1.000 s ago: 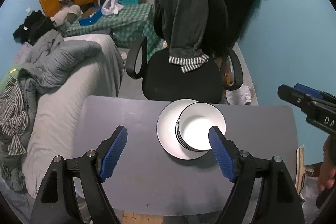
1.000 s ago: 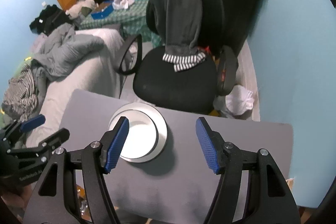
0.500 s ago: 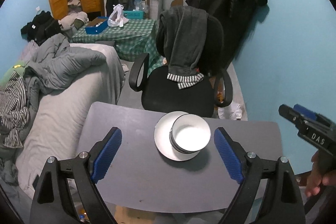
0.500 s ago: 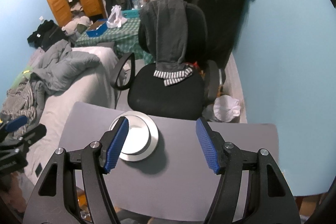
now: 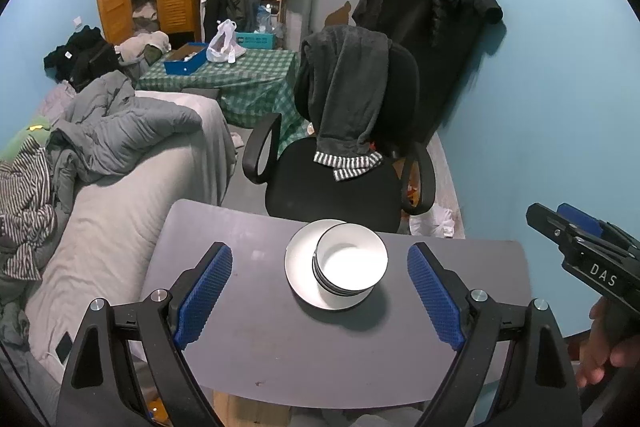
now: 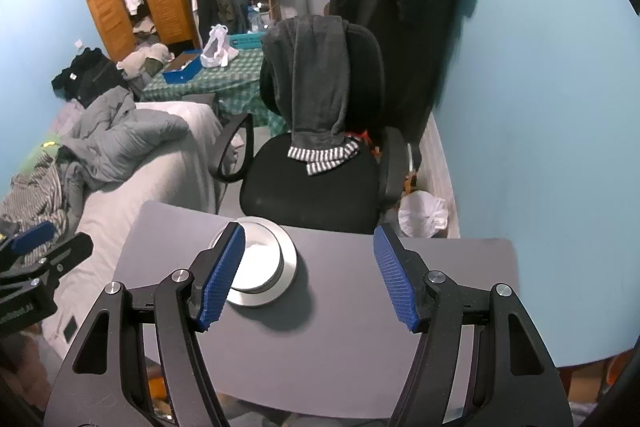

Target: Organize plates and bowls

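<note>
Grey table [image 5: 280, 339] w/ bowls [image 5: 350, 265] stacked on plate [image 5: 300, 267]; both grippers' jaws spread, empty

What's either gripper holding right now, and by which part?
Nothing. Left gripper and right gripper are both open and empty; the bowls sit stacked on the plate.

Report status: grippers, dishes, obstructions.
Left gripper and right gripper open, empty. Bowls stacked on plate, table centre. Nothing blocking.

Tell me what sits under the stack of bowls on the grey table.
A white plate lies under the stacked bowls, on the grey table. The plate's middle is covered by the bowls, so anything there is hidden.
</note>
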Available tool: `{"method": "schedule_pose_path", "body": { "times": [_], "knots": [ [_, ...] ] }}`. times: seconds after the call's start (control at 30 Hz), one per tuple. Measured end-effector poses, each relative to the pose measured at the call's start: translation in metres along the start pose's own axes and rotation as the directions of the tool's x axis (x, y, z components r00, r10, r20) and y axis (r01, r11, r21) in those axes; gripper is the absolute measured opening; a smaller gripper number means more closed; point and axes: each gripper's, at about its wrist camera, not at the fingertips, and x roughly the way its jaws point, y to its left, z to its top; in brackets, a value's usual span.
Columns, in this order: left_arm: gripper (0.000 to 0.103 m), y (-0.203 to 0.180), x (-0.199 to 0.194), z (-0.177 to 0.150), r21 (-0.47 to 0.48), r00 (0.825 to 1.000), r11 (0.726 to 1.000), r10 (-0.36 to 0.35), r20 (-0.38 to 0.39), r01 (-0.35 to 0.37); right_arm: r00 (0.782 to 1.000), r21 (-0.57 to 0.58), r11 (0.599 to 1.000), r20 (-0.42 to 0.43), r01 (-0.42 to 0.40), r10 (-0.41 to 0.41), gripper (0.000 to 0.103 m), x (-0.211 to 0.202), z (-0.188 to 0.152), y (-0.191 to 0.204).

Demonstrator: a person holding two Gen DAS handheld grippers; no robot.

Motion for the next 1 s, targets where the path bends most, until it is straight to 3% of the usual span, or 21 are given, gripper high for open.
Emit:
{"method": "schedule_pose_path", "body": {
  "times": [1.0],
  "knots": [
    [0.091, -0.0055, -0.0064, 0.0022, -0.026, 1.0, 1.0, 0.007, 0.007, -0.007, 1.0, 0.005, 1.0, 0.005, 0.002, -0.002, 0.066, -0.0053, 0.0002, -0.003]
  ]
}}
